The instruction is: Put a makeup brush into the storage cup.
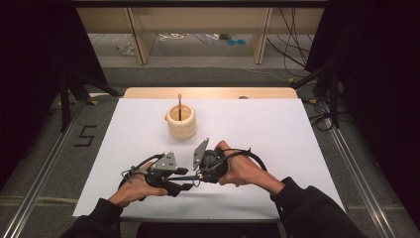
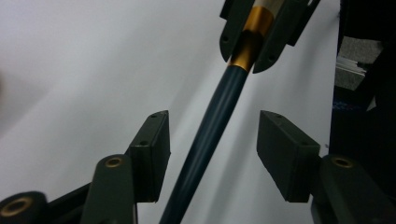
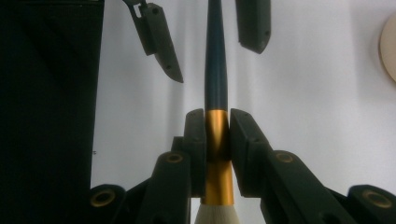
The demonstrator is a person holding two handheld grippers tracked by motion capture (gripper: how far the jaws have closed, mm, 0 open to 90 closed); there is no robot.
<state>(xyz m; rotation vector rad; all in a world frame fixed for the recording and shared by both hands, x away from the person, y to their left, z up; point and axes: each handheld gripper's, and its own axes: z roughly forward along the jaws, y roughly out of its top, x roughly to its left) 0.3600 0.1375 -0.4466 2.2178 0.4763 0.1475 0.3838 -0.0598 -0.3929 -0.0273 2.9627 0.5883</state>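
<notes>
Two grippers meet low over my white desk [image 1: 277, 129]. My right gripper [image 3: 217, 135] has its fingers clamped on the brush [image 3: 215, 84] at the gold ferrule. My left gripper [image 2: 212, 135] stands half open, fingers either side of the dark handle, not touching. Beyond sits the wooden holder [image 1: 181, 121].

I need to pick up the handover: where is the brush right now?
The brush is near the table's front edge, its gold collar clamped in the right gripper and its dark handle running between the open left gripper.
</notes>
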